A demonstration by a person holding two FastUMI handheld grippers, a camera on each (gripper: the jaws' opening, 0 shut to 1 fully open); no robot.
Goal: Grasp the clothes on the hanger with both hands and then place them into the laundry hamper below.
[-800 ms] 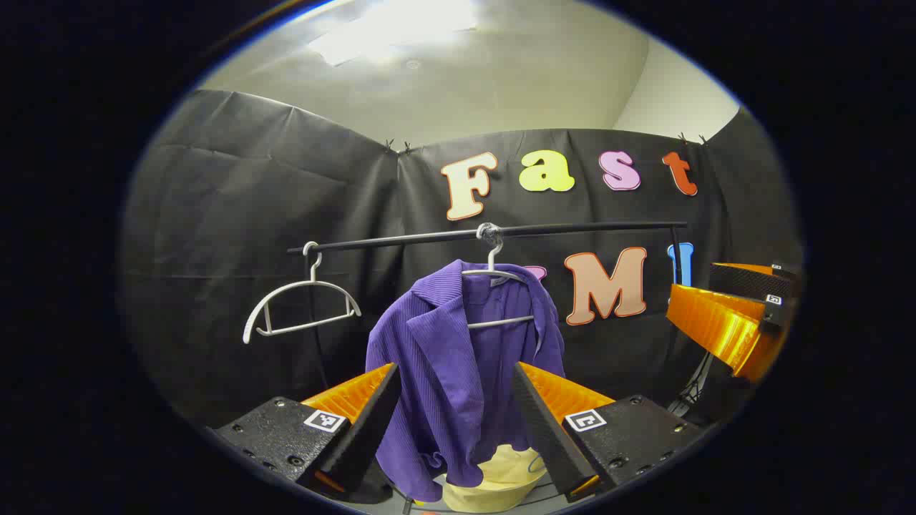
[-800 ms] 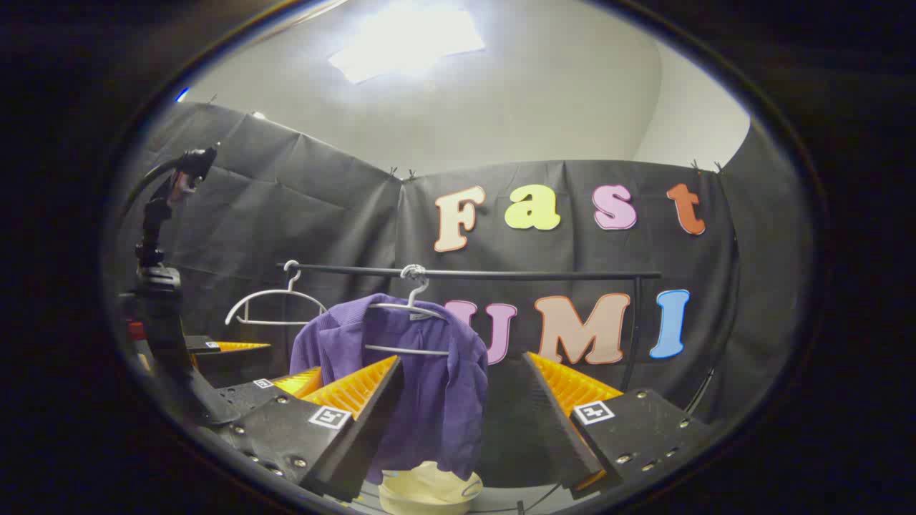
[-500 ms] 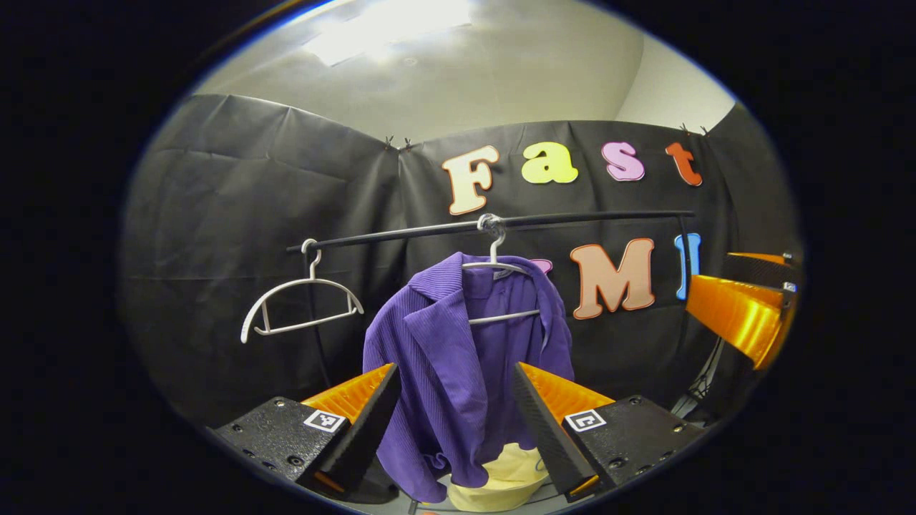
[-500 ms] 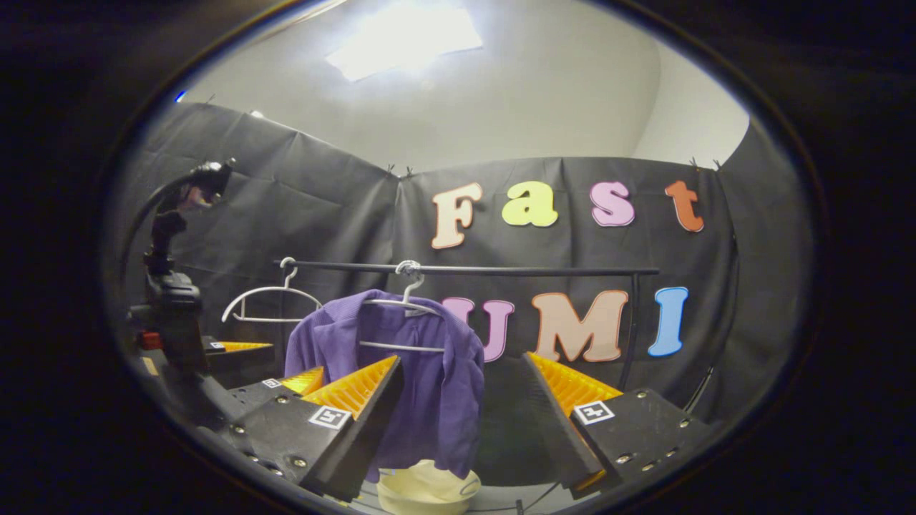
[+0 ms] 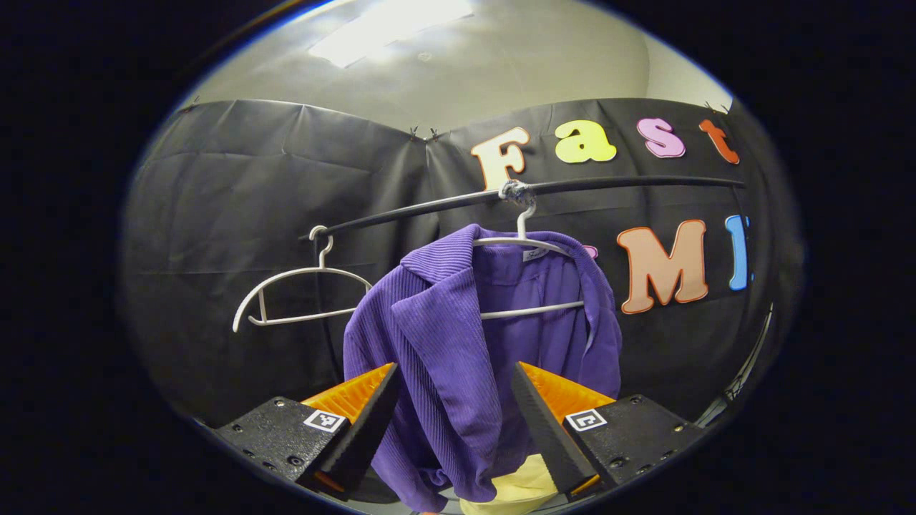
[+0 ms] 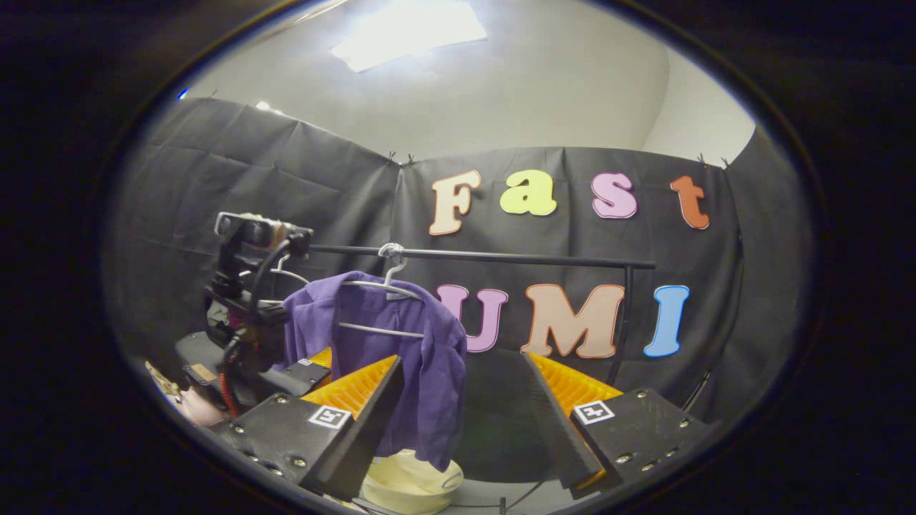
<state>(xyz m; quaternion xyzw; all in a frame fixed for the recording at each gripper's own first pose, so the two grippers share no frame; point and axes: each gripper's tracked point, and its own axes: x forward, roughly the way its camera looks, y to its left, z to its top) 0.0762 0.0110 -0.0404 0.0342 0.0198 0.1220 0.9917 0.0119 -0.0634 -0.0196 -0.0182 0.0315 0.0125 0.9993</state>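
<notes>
Hanging at the far left of the rail (image 5: 429, 207) in the left gripper view is an empty white hanger (image 5: 300, 293); next along, a second hanger (image 5: 526, 247) carries the purple jacket (image 5: 458, 357), which is bigger and nearer in that view than it was half a second ago, its lapel now sitting between the spread fingers of the left gripper (image 5: 452, 408). That gripper is open and holds nothing; the cloth looks close ahead of the fingertips, though contact cannot be made out. Below the jacket's hem a pale yellow hamper (image 5: 512, 490) peeks out, so the drop point lies right under the garment.

In the right gripper view the left gripper's body (image 6: 247, 307) has come in from the left edge and now stands just beside the jacket's (image 6: 401, 357) left shoulder. Right of that, the right gripper (image 6: 461, 415) is also open and empty, with the jacket's right edge over its left finger and bare wall between the tips. The hamper (image 6: 411, 486) shows low in this view too.

Judging by this, the left side is nearly placed for its grasp, while the right one likely needs to swing leftward onto the jacket's other shoulder before both close
</notes>
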